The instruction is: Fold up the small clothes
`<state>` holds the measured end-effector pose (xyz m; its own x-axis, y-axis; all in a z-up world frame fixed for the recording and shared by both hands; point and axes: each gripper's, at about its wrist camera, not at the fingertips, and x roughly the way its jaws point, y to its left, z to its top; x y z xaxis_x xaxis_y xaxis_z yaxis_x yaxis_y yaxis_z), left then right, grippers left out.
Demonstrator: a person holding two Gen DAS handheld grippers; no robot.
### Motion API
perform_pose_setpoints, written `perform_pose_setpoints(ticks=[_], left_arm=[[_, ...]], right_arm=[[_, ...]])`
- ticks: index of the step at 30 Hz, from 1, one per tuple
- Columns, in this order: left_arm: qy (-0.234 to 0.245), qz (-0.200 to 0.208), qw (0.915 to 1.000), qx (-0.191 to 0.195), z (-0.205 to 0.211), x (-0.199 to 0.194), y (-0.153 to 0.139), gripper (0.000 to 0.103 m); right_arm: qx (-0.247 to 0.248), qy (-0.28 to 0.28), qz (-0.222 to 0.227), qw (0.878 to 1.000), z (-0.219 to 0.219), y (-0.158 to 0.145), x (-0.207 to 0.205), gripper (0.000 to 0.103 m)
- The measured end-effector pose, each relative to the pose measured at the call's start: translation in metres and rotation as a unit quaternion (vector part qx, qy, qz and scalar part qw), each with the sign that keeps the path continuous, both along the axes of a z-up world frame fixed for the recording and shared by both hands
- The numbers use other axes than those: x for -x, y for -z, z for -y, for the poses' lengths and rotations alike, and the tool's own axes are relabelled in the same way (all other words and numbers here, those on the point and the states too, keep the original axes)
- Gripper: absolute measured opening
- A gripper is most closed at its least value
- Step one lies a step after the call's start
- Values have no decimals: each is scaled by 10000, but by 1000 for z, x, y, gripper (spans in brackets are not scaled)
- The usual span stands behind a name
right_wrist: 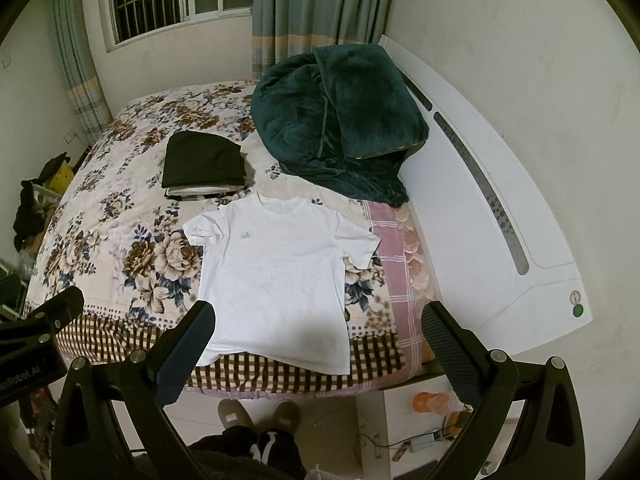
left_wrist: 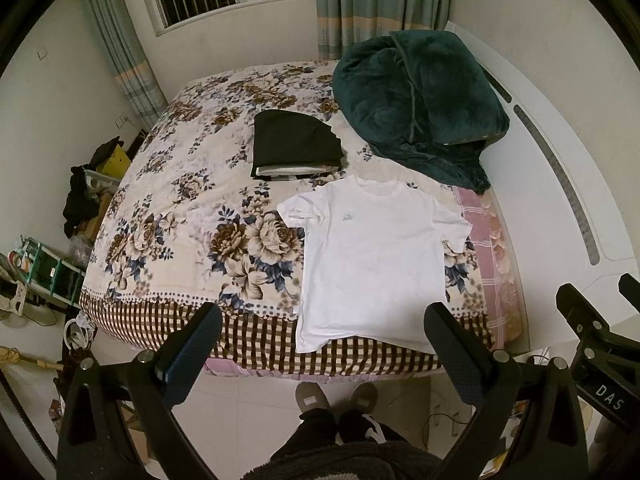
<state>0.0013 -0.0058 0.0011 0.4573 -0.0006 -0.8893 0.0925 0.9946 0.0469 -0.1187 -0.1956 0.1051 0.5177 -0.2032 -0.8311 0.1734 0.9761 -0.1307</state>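
- Evidently the folding of the white T-shirt [left_wrist: 372,256] has not yet begun: it lies spread flat, front up, on the floral bedspread [left_wrist: 192,216], both sleeves out, its hem at the near edge of the bed and slightly overhanging the checked border.
- Beyond the T-shirt's collar sits a folded stack of clothes [left_wrist: 294,146] with a dark garment on top, which suggests finished pieces go there; a dark green blanket [left_wrist: 416,96] is heaped beyond the T-shirt's right shoulder.
- The left gripper [left_wrist: 322,336] is released, its jaws spread wide and empty, hanging above the floor short of the T-shirt's hem, touching nothing.
- The right gripper [right_wrist: 316,336] is likewise spread wide and empty, also short of the hem; through its jaws the lower half of the T-shirt shows.
- Both tools are well apart from the cloth, level with each other, the left one nearer the T-shirt's left side.
- Judging from this, the next move calls for bringing each gripper down to one side of the T-shirt, probably a sleeve or shoulder and the hem corner, and pinching only the cloth, not the bedspread beneath.
- The person's slippers [left_wrist: 336,398] stand on the floor just below the T-shirt's hem.
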Motion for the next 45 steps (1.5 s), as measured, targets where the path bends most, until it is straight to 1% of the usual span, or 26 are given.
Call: perform_pose_setpoints(ticks=[16,25,26,27,32,33,35,38,40,41,45], left_arm=[[0,27,10000,17,7,-4,2,103],[-6,49,10000,19,4,-2,2,103],[-12,56,10000,15,11,-3,-8,103],[-16,60,10000,16,13,-3,-9,103],[-12,64,10000,25,13,-3,-10,103],[-9,66,10000,24,12,-3,-9,103],[-12,72,10000,27,12,-3,-10,103],[-4,80,10000,32,12,-2,-10,103],[-7,79,10000,33,15,-4,-11,103],[-11,80,10000,39,13,-2,-17,103],[-9,92,9999,40,13,-1,-17,103]], right_arm=[[-15,-14,37,10000,1,-3,2,103],[-26,-12,50,10000,1,-3,2,103],[-17,-17,55,10000,2,-2,3,103],[-15,-19,55,10000,-1,-7,5,103],[-21,-37,65,10000,0,-9,5,103],[-18,-39,68,10000,-2,-9,3,103],[-15,-52,79,10000,-21,-20,-2,103],[-24,-51,85,9999,-25,-24,-1,103],[-28,-54,86,9999,-25,-23,-1,103],[-28,-56,88,9999,-25,-23,-1,103],[-34,-68,89,9999,-25,-21,-2,103]])
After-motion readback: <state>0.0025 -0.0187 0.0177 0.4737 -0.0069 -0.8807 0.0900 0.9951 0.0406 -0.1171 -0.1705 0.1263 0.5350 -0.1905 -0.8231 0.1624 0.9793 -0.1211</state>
